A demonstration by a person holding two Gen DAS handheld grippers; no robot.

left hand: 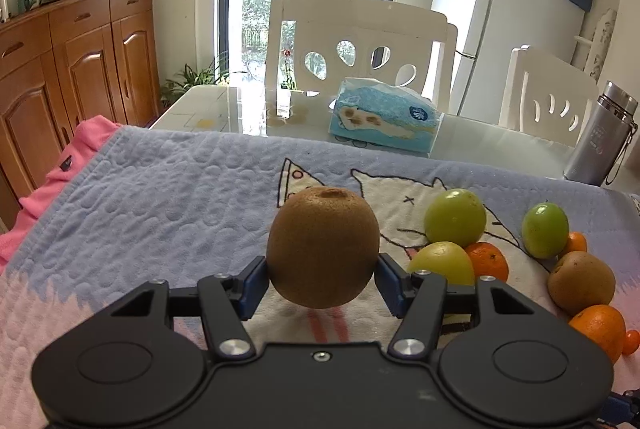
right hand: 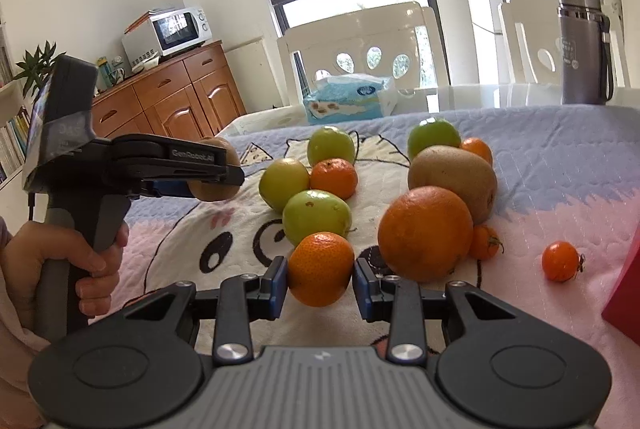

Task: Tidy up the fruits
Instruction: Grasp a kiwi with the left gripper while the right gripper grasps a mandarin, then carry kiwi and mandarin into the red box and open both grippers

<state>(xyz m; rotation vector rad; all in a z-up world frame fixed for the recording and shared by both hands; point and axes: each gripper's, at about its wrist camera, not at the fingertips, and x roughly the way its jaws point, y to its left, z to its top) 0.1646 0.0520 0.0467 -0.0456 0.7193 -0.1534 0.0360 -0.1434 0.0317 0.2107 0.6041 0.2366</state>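
1. Right gripper (right hand: 321, 275): its blue pads are clamping a small mandarin (right hand: 321, 269), which is sitting lifted just above the cartoon-print blanket (right hand: 560, 165), nearest the camera.
2. Left gripper (left hand: 322, 279): its jaws are clamping a brown kiwi (left hand: 322, 247) by the sides, holding it clear of the blanket, at the left of the scene; a hand (right hand: 60, 261) is gripping its handle.
3. Loose fruit is lying on the blanket just beyond: a large orange (right hand: 425, 231) touching a second kiwi (right hand: 454, 179), with a cherry tomato (right hand: 561, 261) lying apart at the right.
4. Green apples (right hand: 316, 215) and further mandarins are clustering together mid-blanket.
5. A tissue pack (right hand: 350, 100) is resting on the table past the blanket's far edge.
6. A grey flask (right hand: 584, 45) is standing upright at the far right.
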